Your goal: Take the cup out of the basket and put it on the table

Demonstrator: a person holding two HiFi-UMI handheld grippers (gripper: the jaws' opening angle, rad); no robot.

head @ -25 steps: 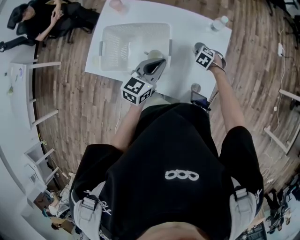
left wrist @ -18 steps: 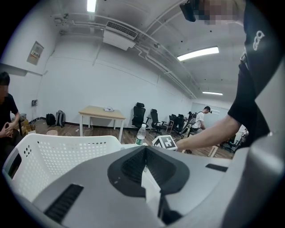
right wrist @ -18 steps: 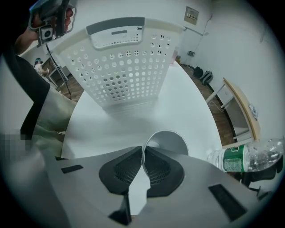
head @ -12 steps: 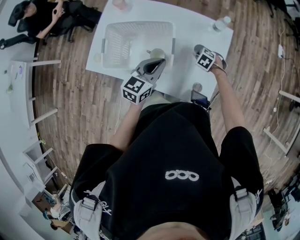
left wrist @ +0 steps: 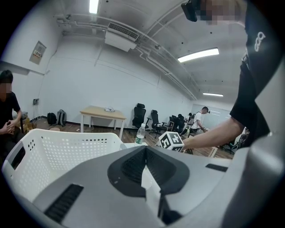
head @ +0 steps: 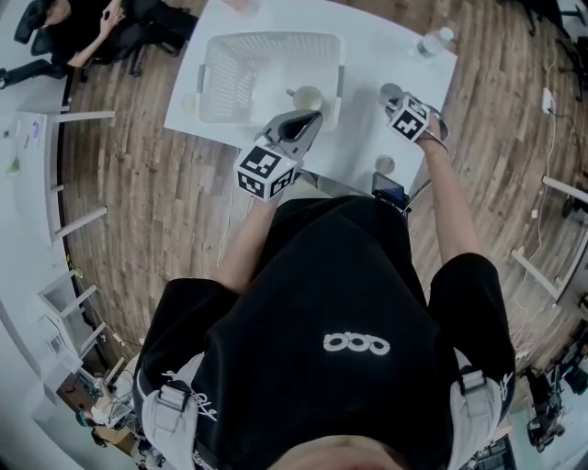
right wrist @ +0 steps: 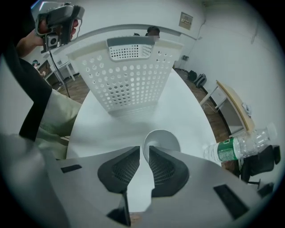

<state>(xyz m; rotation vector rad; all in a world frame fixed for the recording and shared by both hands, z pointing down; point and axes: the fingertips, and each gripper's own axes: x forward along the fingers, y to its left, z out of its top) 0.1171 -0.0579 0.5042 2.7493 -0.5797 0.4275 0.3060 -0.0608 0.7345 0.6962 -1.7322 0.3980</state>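
The white perforated basket (head: 262, 55) stands on the white table (head: 367, 55). A pale cup (head: 308, 97) sits inside its near right corner. My left gripper (head: 315, 117) hovers just in front of that corner, shut and empty; in the left gripper view (left wrist: 145, 148) the basket (left wrist: 58, 151) lies to its left. A grey-white cup (right wrist: 162, 141) stands on the table to the right of the basket (right wrist: 129, 75). My right gripper (right wrist: 146, 148) points down over it. Its jaws have just been opening, and the near rim sits in the narrow gap between the tips, no longer pressed. In the head view this cup (head: 390, 91) shows beside the right gripper (head: 397, 101).
A clear water bottle (right wrist: 240, 144) with a green label lies at the table's right edge, also seen as the bottle (head: 430, 43) at the far right corner. A small round object (head: 384, 167) and a phone (head: 390, 191) sit near the front edge. A person (head: 83, 27) sits far left.
The left gripper has drawn back a little from the basket's corner, so the cup inside shows fully. The right gripper has shifted slightly above its cup.
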